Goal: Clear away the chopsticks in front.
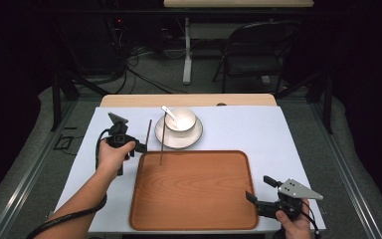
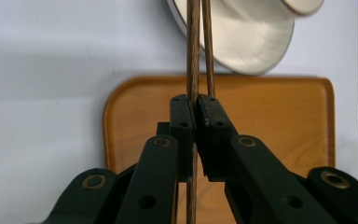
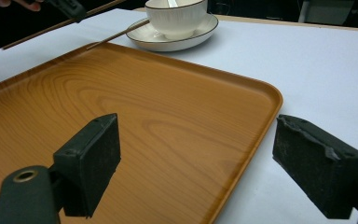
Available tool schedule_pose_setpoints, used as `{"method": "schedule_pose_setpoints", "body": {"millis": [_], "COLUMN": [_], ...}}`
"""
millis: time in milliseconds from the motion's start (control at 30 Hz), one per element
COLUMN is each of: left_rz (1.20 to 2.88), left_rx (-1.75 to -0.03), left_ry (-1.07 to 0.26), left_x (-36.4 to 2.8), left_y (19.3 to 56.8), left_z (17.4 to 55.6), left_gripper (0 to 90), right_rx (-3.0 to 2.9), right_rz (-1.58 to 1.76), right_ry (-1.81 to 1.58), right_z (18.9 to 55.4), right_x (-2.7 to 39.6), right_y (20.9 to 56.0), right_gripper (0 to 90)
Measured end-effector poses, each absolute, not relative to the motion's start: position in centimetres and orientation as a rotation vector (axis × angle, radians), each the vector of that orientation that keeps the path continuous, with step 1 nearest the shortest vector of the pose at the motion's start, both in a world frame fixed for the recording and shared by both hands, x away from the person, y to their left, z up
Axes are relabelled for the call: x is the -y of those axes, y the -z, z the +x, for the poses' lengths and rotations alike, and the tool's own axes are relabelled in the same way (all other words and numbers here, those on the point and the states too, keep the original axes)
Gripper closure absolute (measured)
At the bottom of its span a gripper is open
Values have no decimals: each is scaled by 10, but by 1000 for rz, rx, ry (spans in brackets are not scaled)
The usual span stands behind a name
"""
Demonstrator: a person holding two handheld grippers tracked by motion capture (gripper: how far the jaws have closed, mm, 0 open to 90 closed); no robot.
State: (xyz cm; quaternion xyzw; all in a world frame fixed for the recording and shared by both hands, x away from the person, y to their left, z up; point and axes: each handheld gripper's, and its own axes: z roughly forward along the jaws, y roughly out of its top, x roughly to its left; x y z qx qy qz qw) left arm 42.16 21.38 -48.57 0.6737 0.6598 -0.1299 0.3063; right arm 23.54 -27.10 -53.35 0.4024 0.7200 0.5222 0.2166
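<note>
While the left gripper point(image 1: 140, 146) sits just off the far left corner of the rounded rectangular wooden tray point(image 1: 194, 219), its jaws are pressed together on one thin dark brown wooden chopstick point(image 2: 192, 56), which runs up between the pads in the left gripper view. A second brown chopstick point(image 2: 208, 46) lies close beside the first; whether the pads also grip it cannot be told from that view. In the high view, one stick point(image 1: 148, 135) rises from the gripper's tip and the other point(image 1: 162, 142) lies with its near end over the tray's far edge and its far end by the saucer. Just beyond the tray stands a white saucer with a dark rim point(image 1: 165, 135), carrying a white bowl point(image 1: 184, 122) with a white spoon point(image 1: 169, 114) resting in it.

At the tray's near right corner, the right gripper point(image 1: 258, 188) is held low over the white-covered counter point(image 1: 258, 129), its jaws spread wide apart with nothing between them. In the right gripper view the two black pads point(image 3: 93, 154) frame the tray's grain and its right rim.
</note>
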Motion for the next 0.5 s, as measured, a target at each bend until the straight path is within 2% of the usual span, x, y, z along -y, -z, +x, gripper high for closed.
{"method": "schedule_pose_setpoints", "body": {"millis": [500], "left_rz": [1709], "left_rx": [-1703], "left_ry": [451], "left_x": [-231], "left_y": [503], "left_z": [361], "left_gripper": [850], "right_rx": [-1995], "right_rz": [1119], "right_ry": [-1445], "right_z": [236], "right_x": [271], "right_y": [533], "right_gripper": [146]}}
